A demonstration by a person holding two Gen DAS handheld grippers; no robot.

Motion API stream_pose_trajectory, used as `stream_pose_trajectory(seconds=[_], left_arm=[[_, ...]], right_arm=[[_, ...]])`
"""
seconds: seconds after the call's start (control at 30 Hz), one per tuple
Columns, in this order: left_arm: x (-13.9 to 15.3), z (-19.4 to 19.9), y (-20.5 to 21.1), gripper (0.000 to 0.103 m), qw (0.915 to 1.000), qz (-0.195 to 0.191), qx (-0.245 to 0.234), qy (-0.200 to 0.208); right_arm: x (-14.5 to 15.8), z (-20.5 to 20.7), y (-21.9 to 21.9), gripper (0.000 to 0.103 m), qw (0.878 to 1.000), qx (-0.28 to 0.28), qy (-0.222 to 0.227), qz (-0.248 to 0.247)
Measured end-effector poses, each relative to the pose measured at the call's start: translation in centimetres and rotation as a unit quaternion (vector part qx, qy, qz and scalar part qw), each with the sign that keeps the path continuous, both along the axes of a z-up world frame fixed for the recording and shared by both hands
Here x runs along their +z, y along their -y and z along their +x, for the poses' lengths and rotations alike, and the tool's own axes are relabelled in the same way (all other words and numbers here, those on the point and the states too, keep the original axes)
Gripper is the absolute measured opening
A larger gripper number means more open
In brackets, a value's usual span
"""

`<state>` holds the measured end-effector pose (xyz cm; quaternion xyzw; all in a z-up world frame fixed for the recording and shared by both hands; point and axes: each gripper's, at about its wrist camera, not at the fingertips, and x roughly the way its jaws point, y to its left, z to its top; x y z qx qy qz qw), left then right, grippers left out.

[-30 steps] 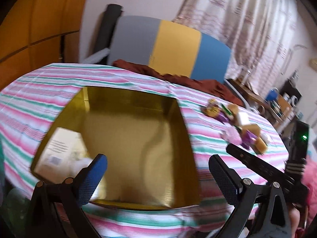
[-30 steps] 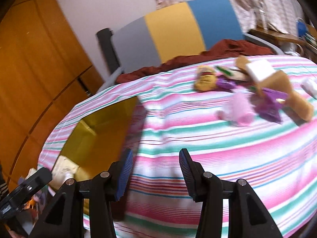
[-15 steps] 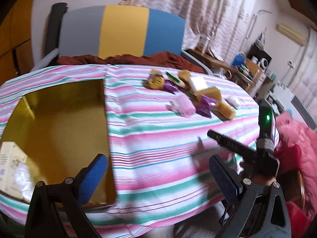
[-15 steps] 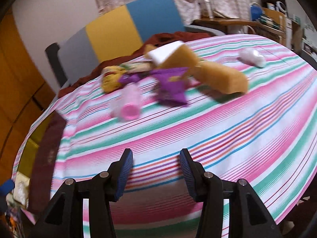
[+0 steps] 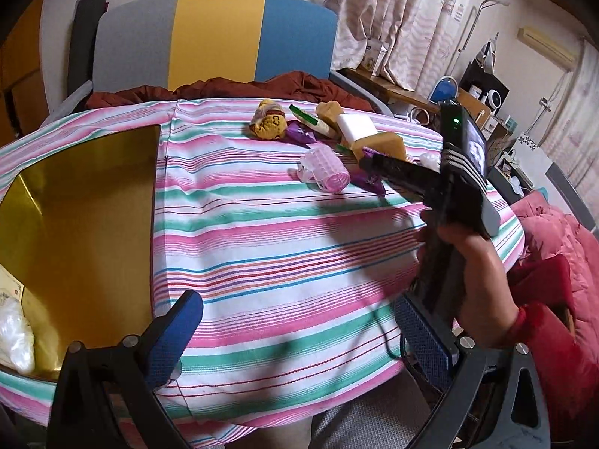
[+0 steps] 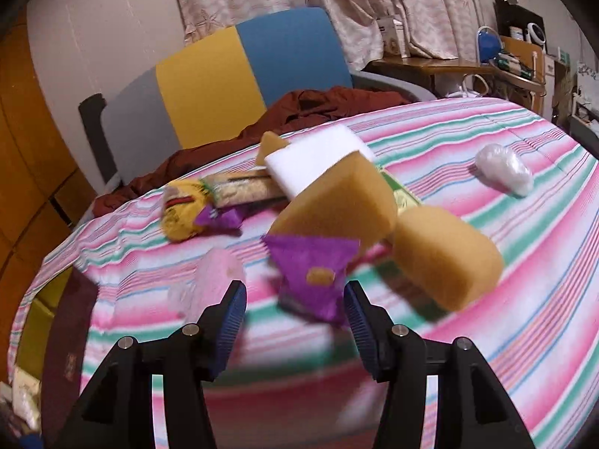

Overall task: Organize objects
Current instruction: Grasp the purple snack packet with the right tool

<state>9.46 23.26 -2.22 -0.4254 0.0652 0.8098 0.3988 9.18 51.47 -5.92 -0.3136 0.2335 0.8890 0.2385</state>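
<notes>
On the striped cloth (image 6: pixel 486 336), purple packet (image 6: pixel 314 273) lies just beyond right hand-held gripper (image 6: pixel 295 318).

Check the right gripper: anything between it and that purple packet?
Nothing visible. The right gripper, jaws open after just widening, has nothing between them; the purple packet lies straight ahead. A pink roller sits beside the packet's left, a tan sponge to its right.
</notes>
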Motion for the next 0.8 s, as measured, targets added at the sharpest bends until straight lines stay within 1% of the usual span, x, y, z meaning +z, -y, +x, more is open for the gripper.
stream_pose_trajectory(seconds=[0.07, 0.13, 0.23, 0.37, 0.47, 0.6, 0.7, 0.8], left_arm=[[-0.1, -0.1, 0.1, 0.103, 1.0, -0.003, 0.003, 0.001], [-0.2, -0.4, 0.1, 0.103, 1.0, -0.003, 0.008, 0.004], [-0.5, -0.8, -0.1, 0.103, 0.9998, -0.005, 0.016, 0.013], [-0.9, -1.5, -0.6, 0.103, 0.9993, -0.005, 0.026, 0.026], [-0.9, -2.0, -1.1, 0.103, 0.9992, -0.004, 0.032, 0.025], [-0.7, -2.9, -2.3, 0.103, 0.9988, 0.002, 0.039, 0.03], [-0.6, -3.7, -3.7, 0.103, 0.9983, 0.007, 0.049, 0.032], [-0.8, -4.7, -5.7, 0.103, 0.9979, 0.01, 0.056, 0.031]], right_arm=[[-0.3, -0.5, -0.3, 0.055, 1.0, -0.005, 0.002, 0.004], [-0.6, -0.4, -0.6, 0.052, 1.0, -0.008, -0.007, -0.004], [-0.9, 0.4, -0.9, 0.039, 1.0, -0.016, -0.023, -0.013], [-1.1, 1.4, -0.9, 0.035, 0.999, -0.015, -0.032, -0.018], [-1.1, 2.2, -0.4, 0.03, 0.999, -0.012, -0.038, -0.016], [-1.3, 3.9, 0.5, 0.026, 0.999, -0.013, -0.049, -0.009], [-1.7, 5.3, 1.3, 0.02, 0.998, -0.02, -0.057, -0.003], [-2.1, 6.3, 1.5, 0.019, 0.997, -0.026, -0.07, -0.006]])
